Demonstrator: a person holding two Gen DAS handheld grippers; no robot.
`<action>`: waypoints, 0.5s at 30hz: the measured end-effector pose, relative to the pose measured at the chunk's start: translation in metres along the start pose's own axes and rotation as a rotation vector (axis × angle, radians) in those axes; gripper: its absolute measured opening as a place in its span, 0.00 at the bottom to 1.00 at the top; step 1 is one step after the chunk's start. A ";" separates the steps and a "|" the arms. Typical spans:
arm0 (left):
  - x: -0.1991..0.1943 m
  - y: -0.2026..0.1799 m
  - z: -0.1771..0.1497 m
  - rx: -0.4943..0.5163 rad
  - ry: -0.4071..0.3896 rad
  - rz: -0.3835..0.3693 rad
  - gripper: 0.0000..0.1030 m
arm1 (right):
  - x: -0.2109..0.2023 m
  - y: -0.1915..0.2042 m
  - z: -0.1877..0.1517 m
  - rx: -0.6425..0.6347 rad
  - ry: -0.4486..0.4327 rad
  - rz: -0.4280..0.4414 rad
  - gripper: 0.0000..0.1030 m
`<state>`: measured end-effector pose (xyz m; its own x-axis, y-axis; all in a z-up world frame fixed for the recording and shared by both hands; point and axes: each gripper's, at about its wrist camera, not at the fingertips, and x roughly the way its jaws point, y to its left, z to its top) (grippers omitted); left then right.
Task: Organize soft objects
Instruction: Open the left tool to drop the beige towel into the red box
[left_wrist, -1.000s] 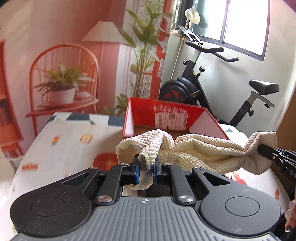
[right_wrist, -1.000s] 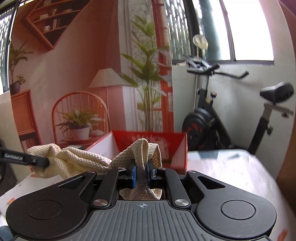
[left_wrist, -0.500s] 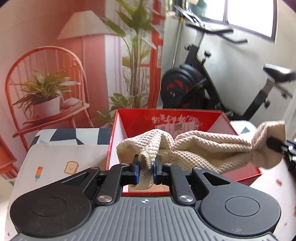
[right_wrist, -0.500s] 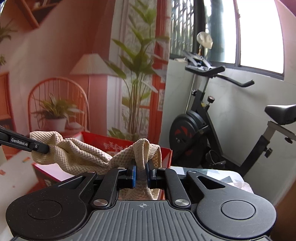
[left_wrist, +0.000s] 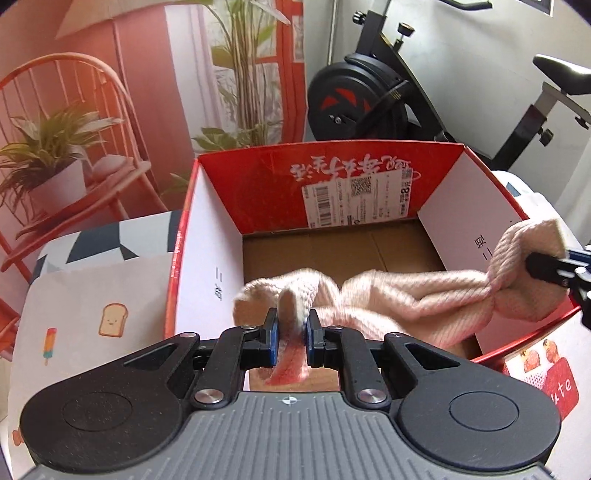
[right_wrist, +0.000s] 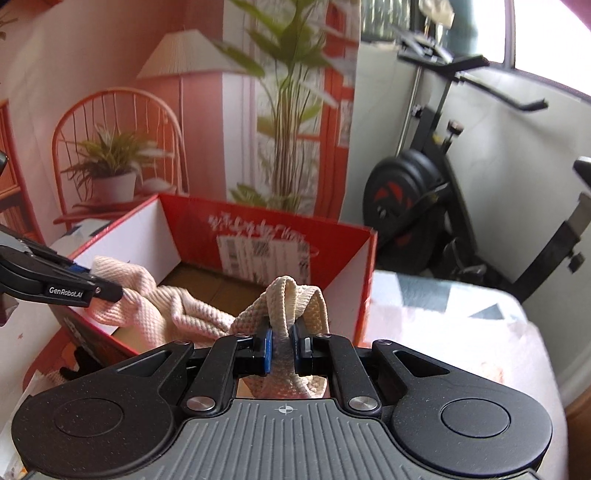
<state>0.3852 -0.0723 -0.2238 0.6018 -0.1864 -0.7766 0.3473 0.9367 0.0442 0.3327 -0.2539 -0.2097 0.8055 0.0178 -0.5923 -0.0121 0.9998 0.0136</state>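
Holding a cream waffle-weave towel (left_wrist: 399, 295) between us, we have the left gripper (left_wrist: 291, 334) pinching one bunched end and the right gripper (right_wrist: 281, 345) pinching the other, blue pads pressed tight on cloth in both wrist views. The towel hangs stretched and twisted over the open red cardboard box (left_wrist: 258, 184), sagging toward its brown floor; we cannot tell if it touches the bottom. In the left view the far end of the towel wraps around the right gripper's black fingertips (left_wrist: 546, 267) at the frame edge, and most of that tool is cut off. In the right view the left gripper enters from the left border with a white brand label on it, its body mostly out of frame. A strip of towel under the left jaws looks pinkish red, likely tinted by the box. The shipping label (left_wrist: 354, 199) on the box's far wall is upside down and unreadable. The box sits on a table cover (left_wrist: 92, 295) printed with toast and popsicle figures. Behind it stand an exercise bike (right_wrist: 424, 192), seat and handlebars partly cropped, and a printed backdrop (right_wrist: 147, 110) showing a chair, lamp and plants, blurred in the right view. Something dark below the box's near left corner in the right view is too unclear to identify.
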 end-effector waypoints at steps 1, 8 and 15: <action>0.001 0.000 0.000 0.002 0.003 -0.007 0.15 | 0.004 0.001 0.000 0.005 0.014 0.004 0.09; -0.007 -0.001 0.003 0.010 -0.036 -0.044 0.40 | 0.019 0.004 0.002 0.039 0.086 0.023 0.10; -0.041 0.005 -0.001 -0.035 -0.117 -0.073 0.52 | 0.008 0.010 0.001 0.027 0.067 -0.095 0.30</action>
<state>0.3615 -0.0597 -0.1929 0.6559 -0.2862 -0.6985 0.3697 0.9286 -0.0333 0.3397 -0.2436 -0.2130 0.7607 -0.0757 -0.6447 0.0788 0.9966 -0.0240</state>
